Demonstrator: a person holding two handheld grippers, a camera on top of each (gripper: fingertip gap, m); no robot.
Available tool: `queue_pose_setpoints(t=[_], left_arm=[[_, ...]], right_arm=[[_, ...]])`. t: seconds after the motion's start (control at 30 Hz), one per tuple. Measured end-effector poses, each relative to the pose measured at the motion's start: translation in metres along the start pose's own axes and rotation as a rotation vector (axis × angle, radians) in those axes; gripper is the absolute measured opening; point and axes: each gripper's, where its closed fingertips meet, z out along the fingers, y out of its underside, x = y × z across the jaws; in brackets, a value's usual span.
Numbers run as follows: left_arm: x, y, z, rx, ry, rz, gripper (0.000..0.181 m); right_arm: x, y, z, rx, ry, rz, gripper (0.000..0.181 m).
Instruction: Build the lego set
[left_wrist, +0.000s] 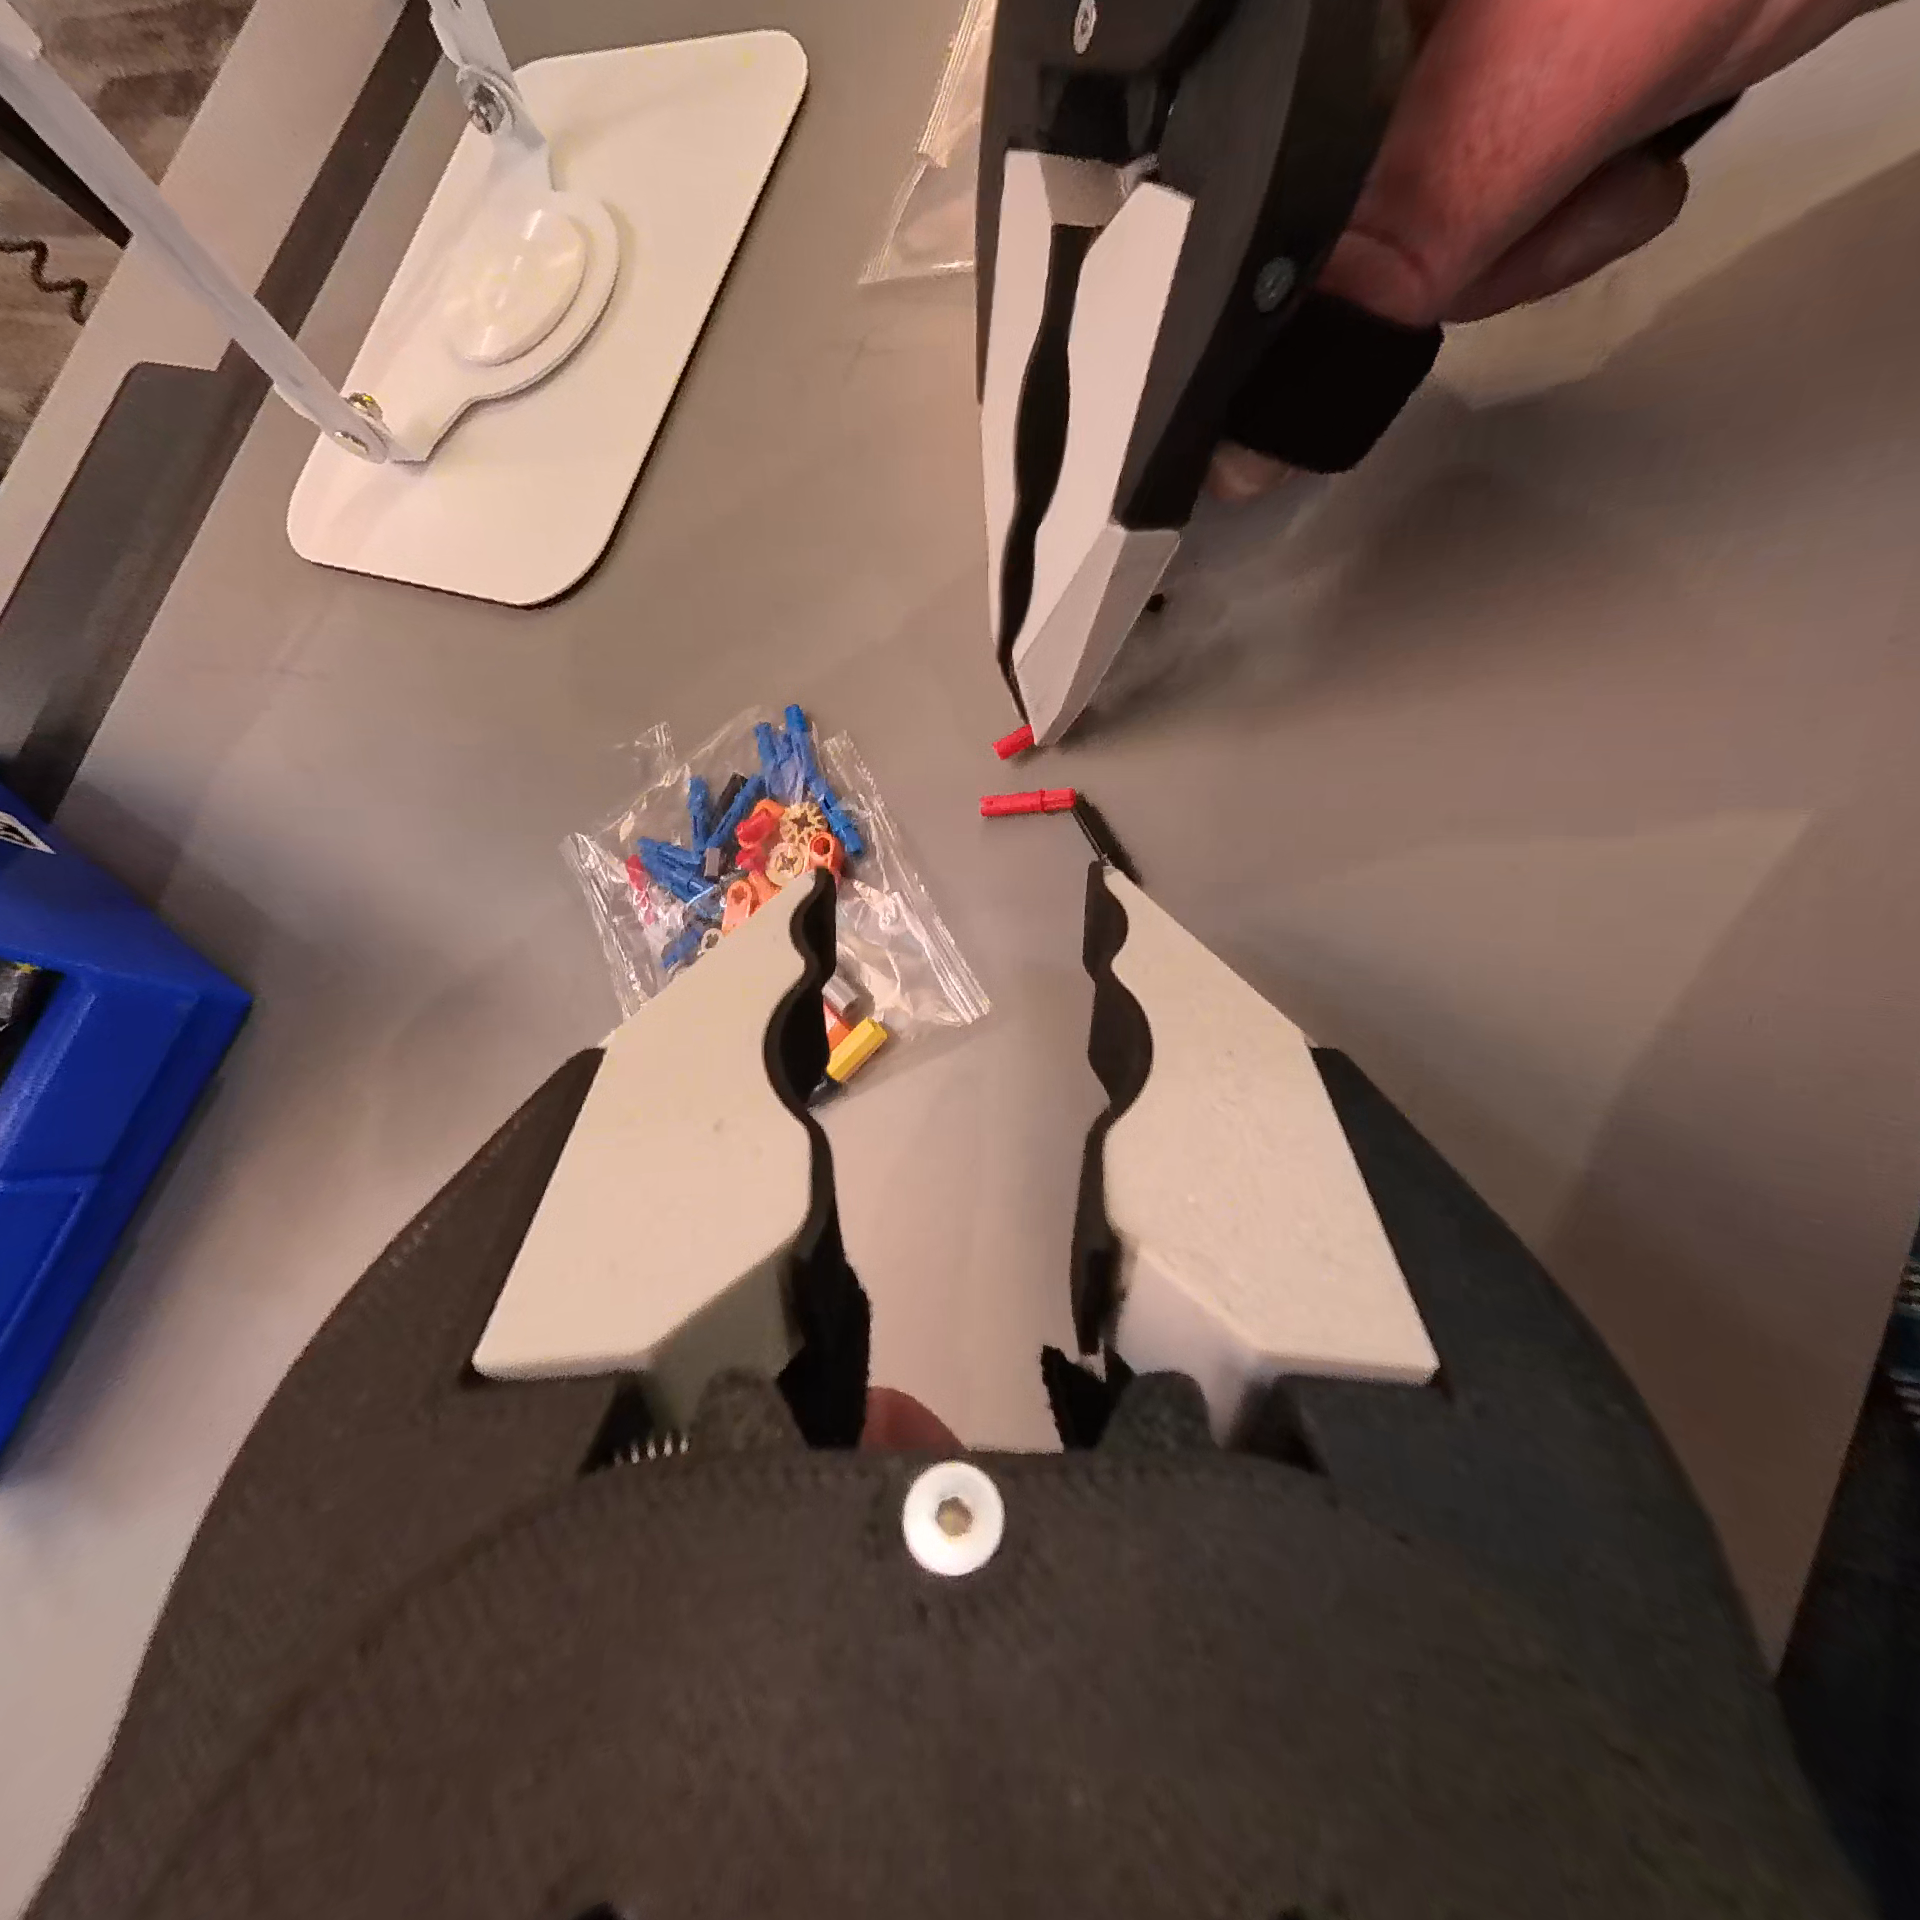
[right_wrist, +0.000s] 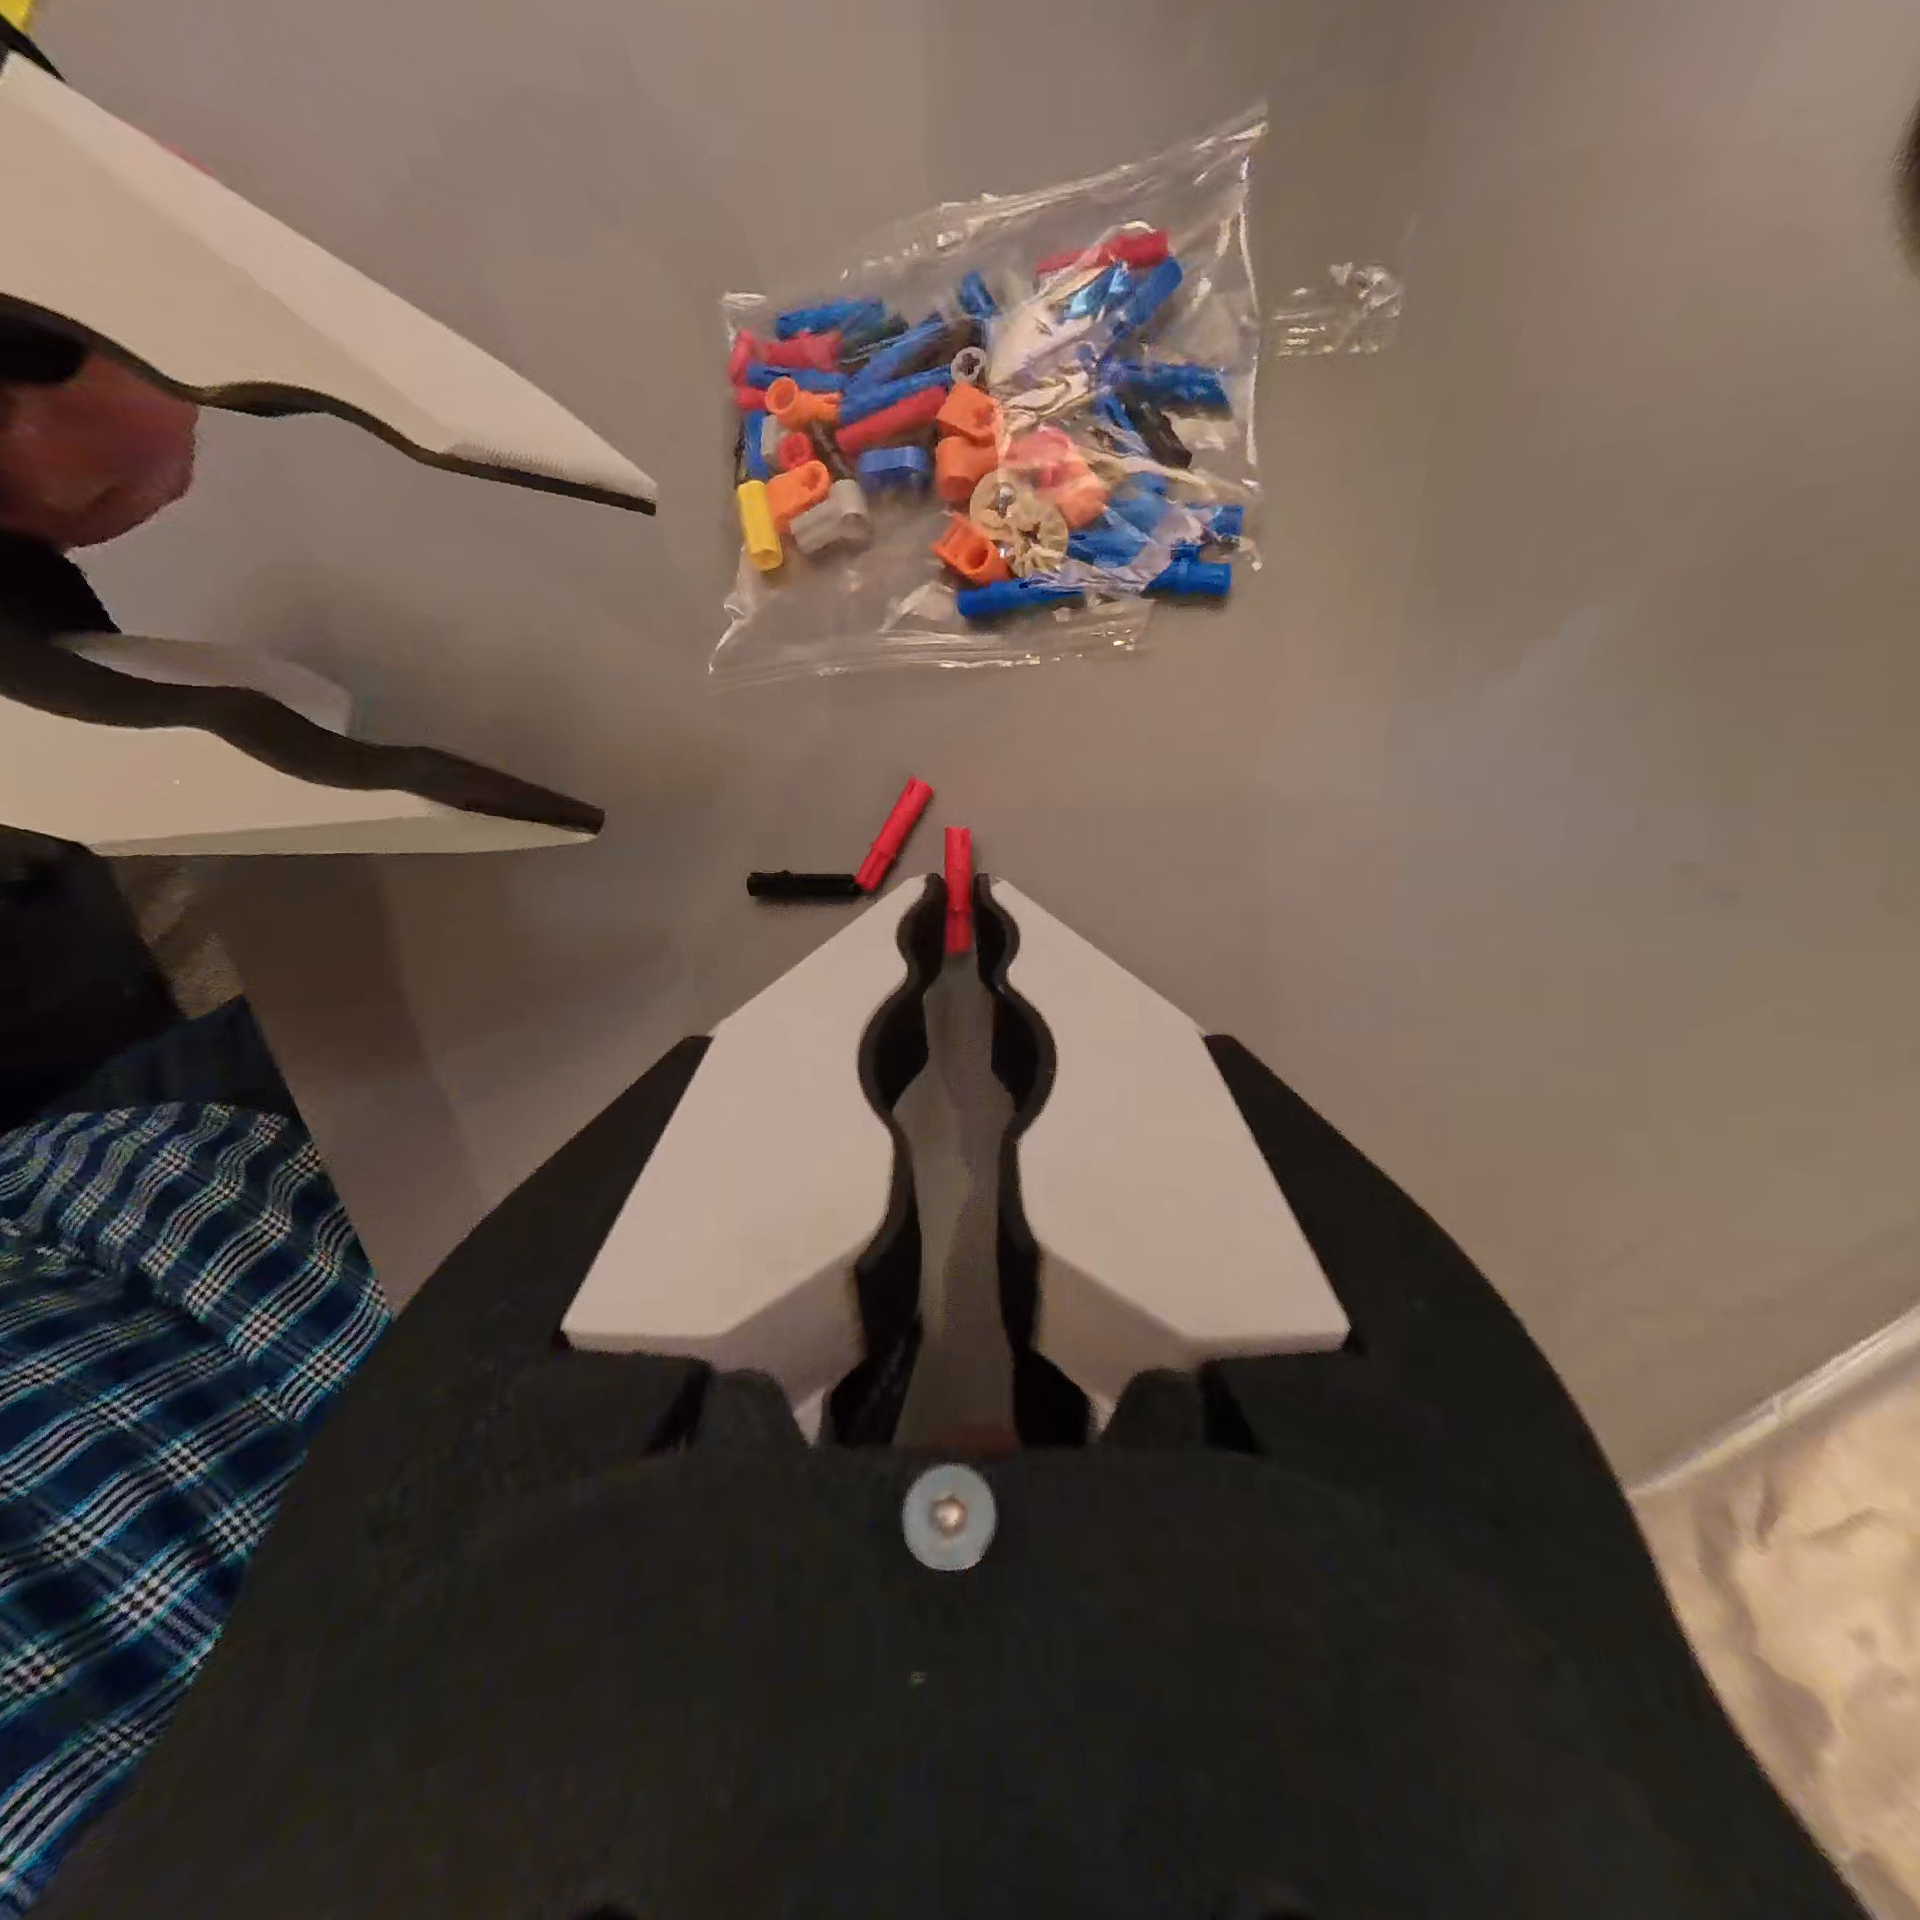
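A clear plastic bag (right_wrist: 987, 416) lies flat on the grey table (right_wrist: 1558, 727), holding many small lego pieces: mostly blue pins, with orange connectors, a few red and black pins, a yellow piece, a grey piece and a tan gear. In the left wrist view the same bag (left_wrist: 769, 883) sits partly behind the left finger of the left gripper (left_wrist: 956, 883), whose fingers are spread wide with nothing between them.

The right gripper (right_wrist: 958, 894) is closed on a red pin (right_wrist: 957, 883), pinched at its fingertips with the far end sticking out. Just beyond it on the table lie a second red pin (right_wrist: 894, 831) and a black pin (right_wrist: 800, 885), their ends meeting.

Only the left wrist view shows a white lamp base (left_wrist: 551, 312) at the far left, a blue box (left_wrist: 94, 1039) at the left edge, another clear bag (left_wrist: 935, 166) far off behind the right gripper, and the hand (left_wrist: 1507, 177) holding that gripper. Its contents cannot be made out. Only the right wrist view shows a small scrap of clear plastic (right_wrist: 1340, 307) right of the bag, blue checked cloth (right_wrist: 156, 1351) at near left, and pale floor (right_wrist: 1787, 1610) at near right.
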Motion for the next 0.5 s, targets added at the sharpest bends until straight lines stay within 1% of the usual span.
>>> queue_pose_setpoints(t=[0.1, 0.13, 0.23, 0.3, 0.33, 0.4, 0.5], left_arm=[[0.000, 0.001, 0.000, -0.002, 0.002, -0.002, 0.046], [-0.001, 0.001, 0.000, -0.004, 0.001, -0.001, 0.046], [-0.001, 0.001, -0.001, -0.006, 0.000, 0.001, 0.046], [-0.001, 0.001, -0.001, -0.008, -0.001, 0.002, 0.046], [-0.001, 0.001, 0.000, -0.009, -0.001, 0.001, 0.046], [-0.001, 0.001, 0.000, -0.011, 0.000, 0.003, 0.046], [0.000, 0.001, 0.000, -0.017, -0.003, 0.013, 0.046]], right_arm=[[-0.001, -0.001, -0.004, -0.004, 0.010, -0.037, 0.015], [0.000, -0.002, -0.006, 0.002, 0.013, -0.042, 0.016], [0.001, 0.000, -0.014, -0.003, 0.009, -0.097, 0.011], [-0.005, 0.002, -0.017, -0.017, -0.002, -0.189, 0.007], [-0.004, 0.003, -0.017, -0.030, 0.023, -0.231, 0.007], [-0.008, 0.004, -0.013, -0.039, 0.032, -0.347, 0.007], [-0.005, 0.014, -0.005, -0.116, 0.063, -0.453, 0.003]])
